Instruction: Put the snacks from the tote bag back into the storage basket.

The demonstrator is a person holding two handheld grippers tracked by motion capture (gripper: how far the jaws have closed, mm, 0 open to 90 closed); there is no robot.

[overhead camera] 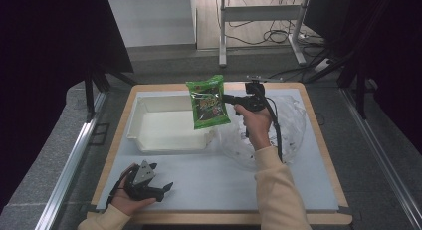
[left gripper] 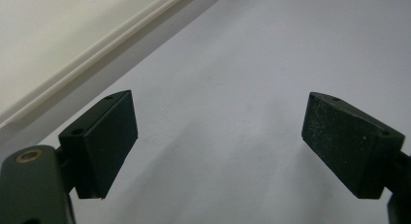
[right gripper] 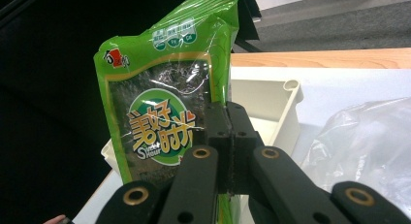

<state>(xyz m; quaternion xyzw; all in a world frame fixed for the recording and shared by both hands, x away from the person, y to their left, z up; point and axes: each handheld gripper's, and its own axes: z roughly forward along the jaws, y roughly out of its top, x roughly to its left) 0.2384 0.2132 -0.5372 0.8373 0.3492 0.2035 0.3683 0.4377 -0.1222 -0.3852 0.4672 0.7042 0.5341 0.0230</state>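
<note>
While the right gripper [overhead camera: 230, 98] pinches the glossy green plastic snack packet [overhead camera: 208, 101] above the white rectangular plastic tub [overhead camera: 149, 121], the carry looks nearly done; next, lower and release inside. Near the tub, the left gripper [overhead camera: 160, 189] rests spread.

Table [overhead camera: 209, 190] layout, high view. Tray [overhead camera: 149, 110] sits on the far-left part of the table. Crumpled plastic bag [overhead camera: 288, 120] lies on the table just right of the tray. Snack packet [overhead camera: 209, 101] hangs upright above the tray's right end, clamped in the right gripper [overhead camera: 229, 98], over the gap between tray and bag. Left gripper [overhead camera: 161, 187] rests on the near-left table, in front of the tray, well apart from the packet.
</note>
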